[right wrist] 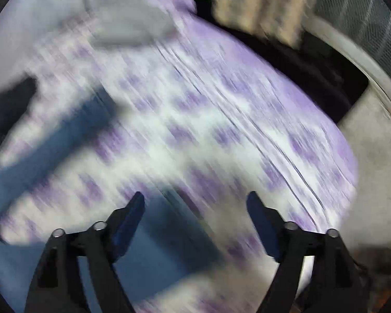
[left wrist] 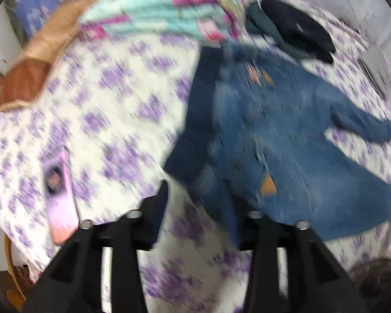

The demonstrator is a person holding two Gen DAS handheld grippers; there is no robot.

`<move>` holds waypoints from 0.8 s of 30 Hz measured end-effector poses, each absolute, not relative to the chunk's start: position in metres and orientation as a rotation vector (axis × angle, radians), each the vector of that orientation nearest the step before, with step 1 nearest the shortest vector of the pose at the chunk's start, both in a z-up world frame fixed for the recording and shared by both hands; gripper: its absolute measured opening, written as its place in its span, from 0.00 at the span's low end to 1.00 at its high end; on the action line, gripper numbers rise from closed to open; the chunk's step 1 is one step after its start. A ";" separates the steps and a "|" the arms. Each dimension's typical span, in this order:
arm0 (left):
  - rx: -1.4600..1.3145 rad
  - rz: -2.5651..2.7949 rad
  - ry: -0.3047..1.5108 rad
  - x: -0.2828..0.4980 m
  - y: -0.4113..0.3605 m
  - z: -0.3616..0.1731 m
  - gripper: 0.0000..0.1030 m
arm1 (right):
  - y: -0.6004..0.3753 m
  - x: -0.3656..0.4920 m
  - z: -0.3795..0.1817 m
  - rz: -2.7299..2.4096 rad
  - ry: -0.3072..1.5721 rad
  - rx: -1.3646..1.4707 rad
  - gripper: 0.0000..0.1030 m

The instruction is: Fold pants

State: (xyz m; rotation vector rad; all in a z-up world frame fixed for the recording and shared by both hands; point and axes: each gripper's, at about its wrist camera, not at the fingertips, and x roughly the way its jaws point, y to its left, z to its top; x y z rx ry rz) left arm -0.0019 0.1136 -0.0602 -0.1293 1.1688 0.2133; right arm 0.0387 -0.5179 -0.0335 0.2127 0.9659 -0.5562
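The left tool (left wrist: 199, 203) stands part-open over the bed (left wrist: 112, 109), nothing pinched, though a dark denim edge blurs by its fingers. The right tool (right wrist: 195, 206) gapes wide and empty. The bed wears a white sheet with purple flowers; a pink phone (left wrist: 61, 195) lies at left, folded bedding (left wrist: 164, 7) far. The blue jeans (left wrist: 286, 140) lie spread to the right, faded, with tan patches.

Both views are smeared by motion blur. On the floral bedsheet (left wrist: 112, 99) the print cannot be resolved. The jeans (left wrist: 286, 135) are partly covered by the left gripper (left wrist: 200, 190). In the right wrist view, denim (right wrist: 153, 255) is cut off at the lower edge.
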 end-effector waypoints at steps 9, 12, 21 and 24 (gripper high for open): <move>-0.038 0.137 0.976 0.043 0.064 -0.044 0.56 | -0.523 0.155 -0.043 -0.300 0.872 0.425 0.77; -0.015 0.061 1.012 0.063 0.040 -0.064 0.56 | -0.522 0.193 -0.055 -0.244 0.902 0.417 0.69; 0.044 0.076 1.137 0.071 0.030 -0.120 0.56 | -0.529 0.215 -0.015 0.073 1.146 0.598 0.10; 0.047 0.102 1.144 0.077 0.028 -0.123 0.57 | -0.541 0.228 0.021 0.118 0.979 0.706 0.14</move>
